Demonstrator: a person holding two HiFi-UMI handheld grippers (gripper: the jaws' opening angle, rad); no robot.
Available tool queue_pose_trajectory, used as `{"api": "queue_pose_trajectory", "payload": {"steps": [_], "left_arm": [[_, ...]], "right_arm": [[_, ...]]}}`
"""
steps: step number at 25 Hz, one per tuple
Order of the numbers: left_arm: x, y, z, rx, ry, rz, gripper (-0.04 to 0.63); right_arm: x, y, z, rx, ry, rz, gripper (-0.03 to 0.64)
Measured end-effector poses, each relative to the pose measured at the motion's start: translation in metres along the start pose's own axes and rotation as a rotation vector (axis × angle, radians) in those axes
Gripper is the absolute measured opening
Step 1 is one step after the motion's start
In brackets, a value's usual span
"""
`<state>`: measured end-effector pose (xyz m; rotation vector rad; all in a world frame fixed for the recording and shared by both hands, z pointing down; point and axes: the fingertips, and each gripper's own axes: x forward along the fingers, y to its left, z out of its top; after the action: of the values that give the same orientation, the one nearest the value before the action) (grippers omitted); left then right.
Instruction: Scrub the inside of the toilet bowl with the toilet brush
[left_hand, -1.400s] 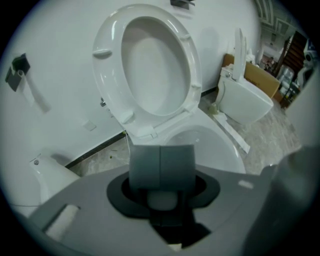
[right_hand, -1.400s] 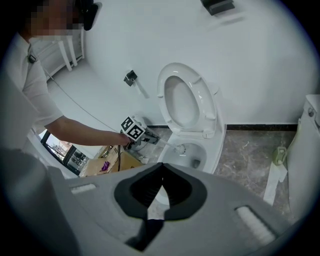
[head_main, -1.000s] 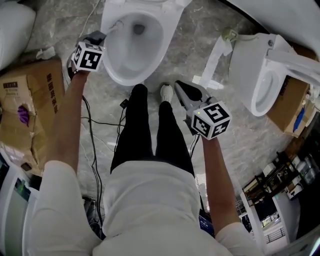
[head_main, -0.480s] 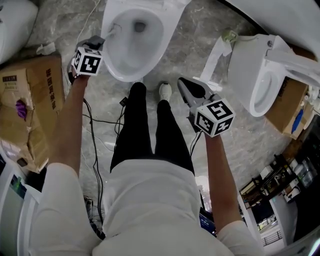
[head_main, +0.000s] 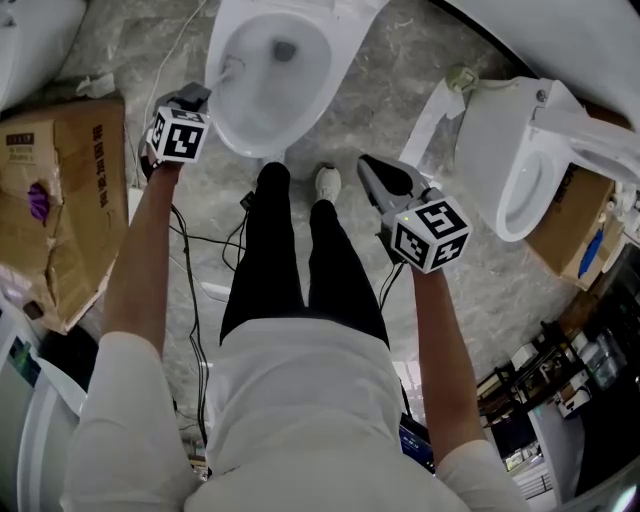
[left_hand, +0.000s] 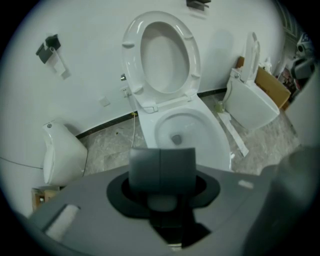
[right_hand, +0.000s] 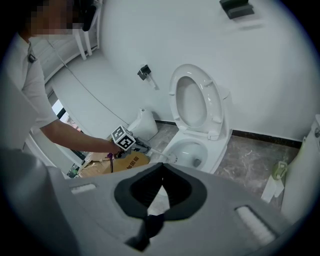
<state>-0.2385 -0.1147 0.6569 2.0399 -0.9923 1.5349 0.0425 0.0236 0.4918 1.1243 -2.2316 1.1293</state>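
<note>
The white toilet bowl (head_main: 270, 70) stands open at the top of the head view, seat raised (left_hand: 167, 57). My left gripper (head_main: 197, 97) is at the bowl's left rim, shut on the toilet brush (head_main: 224, 70), whose thin white handle reaches over the rim into the bowl. The right gripper view shows that brush (right_hand: 162, 155) running from the left gripper (right_hand: 137, 145) to the bowl (right_hand: 192, 150). In the left gripper view the closed jaws (left_hand: 161, 170) hide the brush. My right gripper (head_main: 385, 180) hangs shut and empty in front of the bowl, by the person's right leg.
A second toilet (head_main: 520, 170) lies tipped at the right with a white strip (head_main: 430, 120) beside it. A torn cardboard box (head_main: 60, 200) sits at the left. Cables (head_main: 200, 250) trail over the marble floor. A white fixture (left_hand: 62, 155) stands left of the bowl.
The left gripper with the brush has drawn back slightly along the bowl's left rim. The right gripper has hardly moved. The head view has shifted a little.
</note>
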Motion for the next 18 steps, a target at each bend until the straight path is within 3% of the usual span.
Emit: {"api": "queue_pose_trajectory", "payload": {"steps": [7,12,18], "left_arm": [[-0.016,0.000,-0.011,0.002,0.010,0.066,0.158],[-0.006,-0.023,-0.031,-0.038,0.021,0.003,0.156],[-0.017,-0.041,-0.049,-0.028,0.035,-0.012,0.156]], "right_arm": [[-0.005,0.002,-0.010,-0.021,0.012,0.017,0.000],[-0.013,-0.003,-0.015,-0.036,0.016,0.018,0.000],[-0.022,-0.003,-0.020,-0.060,0.023,0.023,0.000]]}}
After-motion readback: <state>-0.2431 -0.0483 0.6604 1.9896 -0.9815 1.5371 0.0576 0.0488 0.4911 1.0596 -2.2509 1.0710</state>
